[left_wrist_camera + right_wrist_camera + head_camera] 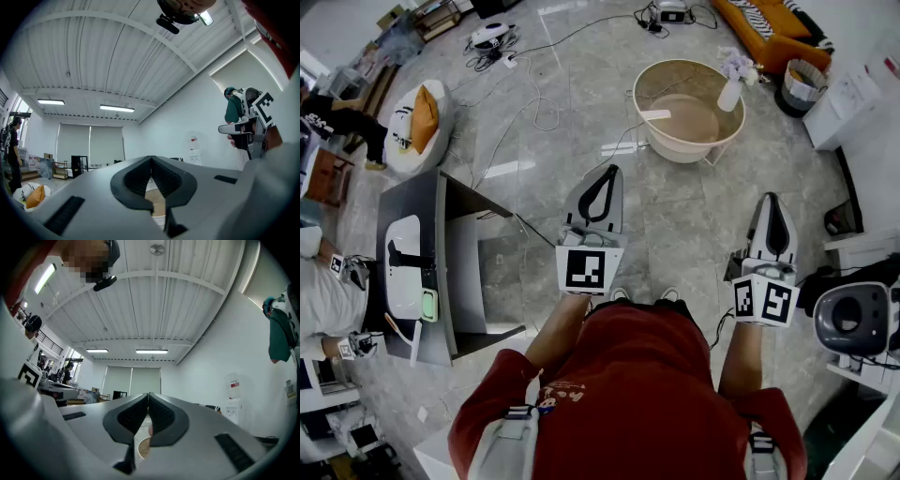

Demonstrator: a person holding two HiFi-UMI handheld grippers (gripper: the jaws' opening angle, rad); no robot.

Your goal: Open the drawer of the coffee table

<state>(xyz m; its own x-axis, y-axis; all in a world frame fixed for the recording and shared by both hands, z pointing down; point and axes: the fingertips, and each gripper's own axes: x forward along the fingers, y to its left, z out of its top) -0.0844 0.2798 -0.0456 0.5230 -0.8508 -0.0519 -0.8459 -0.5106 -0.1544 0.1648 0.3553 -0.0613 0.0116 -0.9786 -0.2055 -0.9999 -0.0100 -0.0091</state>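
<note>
A round coffee table (689,141) with a cream rim and a tan top stands on the marble floor ahead of me; no drawer shows on it from here. On its far right edge stands a white vase (730,92). My left gripper (609,170) is held level in front of my chest, short of the table, jaws together and empty. To its right my right gripper (770,198) is also shut on nothing. In the left gripper view the closed tips of the left gripper (151,158) frame a sliver of the table's tan top (157,206).
A dark grey desk (441,272) with a white device stands at the left, people beside it. A white beanbag (417,127) and floor cables (534,103) lie beyond. An orange sofa (769,33) is at the back right, white cabinets (848,103) along the right.
</note>
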